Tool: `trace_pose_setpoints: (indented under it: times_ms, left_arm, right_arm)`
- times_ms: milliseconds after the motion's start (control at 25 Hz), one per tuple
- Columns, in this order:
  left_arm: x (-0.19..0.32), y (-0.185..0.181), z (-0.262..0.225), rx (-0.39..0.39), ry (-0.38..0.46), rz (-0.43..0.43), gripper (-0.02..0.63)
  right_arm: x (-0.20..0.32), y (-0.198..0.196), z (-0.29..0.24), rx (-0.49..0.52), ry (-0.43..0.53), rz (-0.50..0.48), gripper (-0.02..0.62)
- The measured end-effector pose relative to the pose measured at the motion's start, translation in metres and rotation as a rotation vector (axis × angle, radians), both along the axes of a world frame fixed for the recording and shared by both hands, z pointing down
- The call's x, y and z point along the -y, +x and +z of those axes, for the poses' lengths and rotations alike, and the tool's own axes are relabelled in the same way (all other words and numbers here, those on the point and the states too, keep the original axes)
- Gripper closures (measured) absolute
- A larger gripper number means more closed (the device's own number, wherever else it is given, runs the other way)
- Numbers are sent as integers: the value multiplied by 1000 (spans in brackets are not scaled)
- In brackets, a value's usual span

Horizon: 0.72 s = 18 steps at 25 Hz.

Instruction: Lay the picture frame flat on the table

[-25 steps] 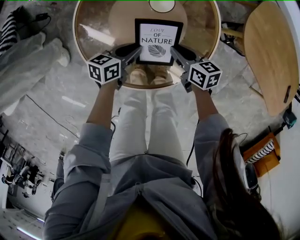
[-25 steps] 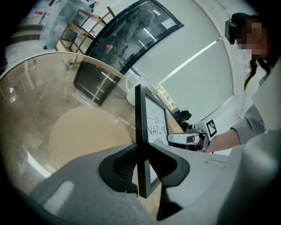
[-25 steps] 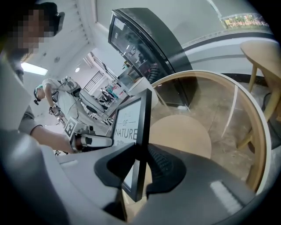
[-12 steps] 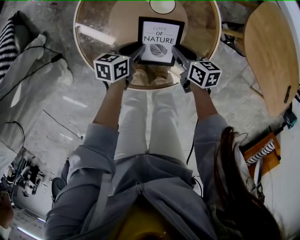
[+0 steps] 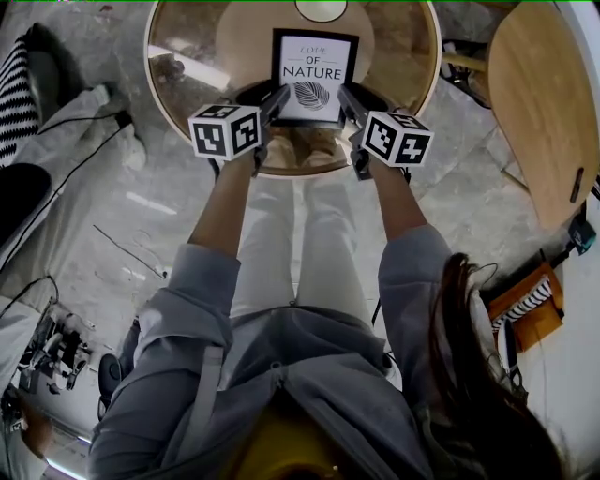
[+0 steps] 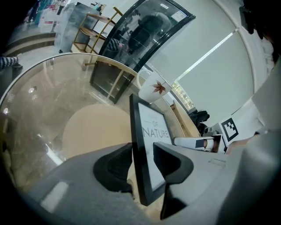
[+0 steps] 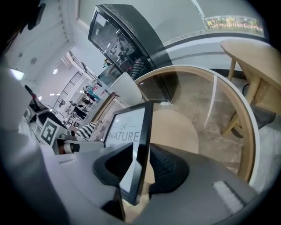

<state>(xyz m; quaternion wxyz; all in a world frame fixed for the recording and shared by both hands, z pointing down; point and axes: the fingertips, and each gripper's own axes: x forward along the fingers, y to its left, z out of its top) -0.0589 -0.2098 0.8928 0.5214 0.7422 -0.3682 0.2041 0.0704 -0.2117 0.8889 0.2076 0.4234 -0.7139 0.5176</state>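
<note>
Two grippers flank the black picture frame (image 5: 315,67): my left gripper (image 5: 278,97) at its left edge, my right gripper (image 5: 344,96) at its right. Both pairs of jaws have just been opening and stand loosely apart, with the frame's edges between them. The frame leans back, print facing up, over the round glass table (image 5: 183,89), not yet flat.

Seen from the head view, the left tool (image 5: 273,101) and the right tool (image 5: 345,97) cover the two lower corners of the picture frame (image 5: 314,70). Their jaws have just been opening with the frame between them. The small top line of its print is too fine to read. The cup (image 5: 321,8) and the far rim of the worktop (image 5: 187,66) are cut off by the top edge. In both gripper views the frame's bottom edge is lost behind the jaws.
</note>
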Motion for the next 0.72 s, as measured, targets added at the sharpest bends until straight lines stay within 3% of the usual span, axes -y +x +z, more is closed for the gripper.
trace_pose_setpoints:
  times_ms: [80, 160, 400, 440, 600, 720]
  left_arm:
    - [0, -2, -1, 15, 14, -11, 416]
    - [2, -7, -7, 35, 42, -31, 407]
    - [9, -18, -51, 49, 101, -62, 408]
    - [10, -18, -61, 46, 112, -61, 422]
    - [11, -14, -114, 41, 173, -50, 585]
    - [14, -8, -164, 34, 230, -47, 602]
  right_arm:
    - [0, 5, 1, -56, 11, 14, 432]
    - [0, 9, -3, -87, 17, 31, 413]
    - [-5, 23, -43, -136, 41, 74, 455]
    - [-6, 25, -53, -142, 49, 85, 484]
    - [-13, 33, -99, -183, 80, 122, 595]
    - [-17, 37, -145, -207, 118, 145, 595]
